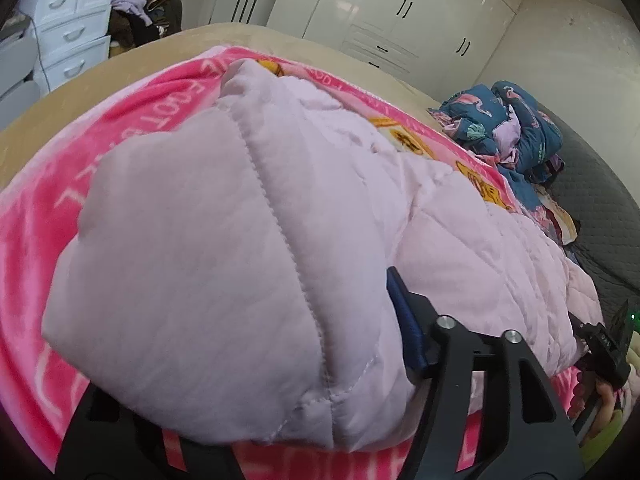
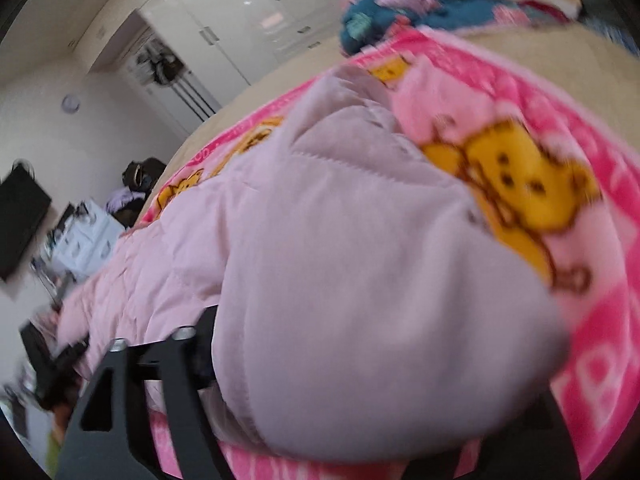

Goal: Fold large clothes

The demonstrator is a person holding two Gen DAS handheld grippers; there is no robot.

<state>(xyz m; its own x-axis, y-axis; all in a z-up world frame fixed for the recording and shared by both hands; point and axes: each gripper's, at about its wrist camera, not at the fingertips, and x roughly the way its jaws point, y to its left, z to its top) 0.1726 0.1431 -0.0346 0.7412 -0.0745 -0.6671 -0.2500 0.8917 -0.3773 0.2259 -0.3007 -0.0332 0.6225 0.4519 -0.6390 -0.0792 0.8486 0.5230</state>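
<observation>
the puffy light pink coat [image 1: 224, 264] lies on a bright pink blanket [image 1: 132, 120] with yellow bears, spread over the bed. the left gripper [image 1: 256, 368] has a fat fold of the coat between its fingers, but i cannot tell if they squeeze it. the right gripper [image 2: 360, 380] is the same, blurry, cannot tell. far right sits a blue bundle [image 1: 508, 128]
</observation>
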